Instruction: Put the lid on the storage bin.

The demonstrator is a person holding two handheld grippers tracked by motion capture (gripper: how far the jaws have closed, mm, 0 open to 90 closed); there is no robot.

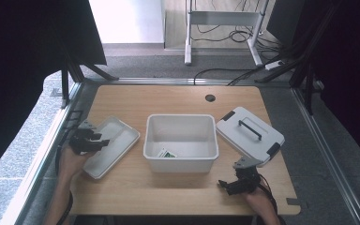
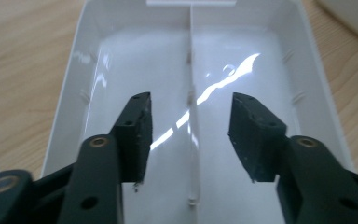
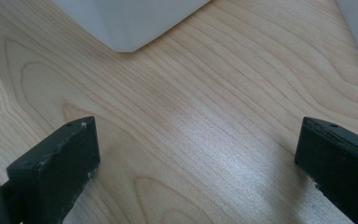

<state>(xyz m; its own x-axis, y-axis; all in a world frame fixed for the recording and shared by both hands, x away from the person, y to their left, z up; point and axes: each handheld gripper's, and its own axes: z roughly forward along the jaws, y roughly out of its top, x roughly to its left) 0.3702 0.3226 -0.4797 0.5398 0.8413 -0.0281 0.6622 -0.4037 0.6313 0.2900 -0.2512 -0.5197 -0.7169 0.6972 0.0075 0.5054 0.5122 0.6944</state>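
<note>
Black jaws of the left gripper (image 2: 189,135) stand apart with nothing between them, directly over one shallow white tray (image 2: 303,79); a thin ridge (image 2: 192,93) runs down the tray's middle, straight ahead between the two jaws, splitting it into two compartments, both bare and glossy with glare. From the high view the same left gripper (image 1: 90,139) sits at the tray's (image 1: 122,140) near-left edge, held by the person's left hand (image 1: 70,161), its jaws pointing across the tray toward the bin.

Wide apart and holding nothing are the jaws of the right gripper (image 3: 196,154); pale wooden table (image 3: 200,93) lies beneath and between them; ahead and slightly left of them is a rounded white corner of the bin (image 3: 130,23); at the far right edge a sliver of white appears, which I cannot identify with certainty. In the high view the right gripper (image 1: 241,180) hovers near the table's (image 1: 168,98) front edge, just to the near-right of the bin and just in front of the lid.

Counted on the table: one tray, one open white bin (image 1: 180,161), one white lid (image 1: 248,140) with a dark handle and two dark latches. Inside the bin, one small green-and-white packet (image 1: 166,153) lies on the floor near the front wall; well apart from both grippers, between them.
</note>
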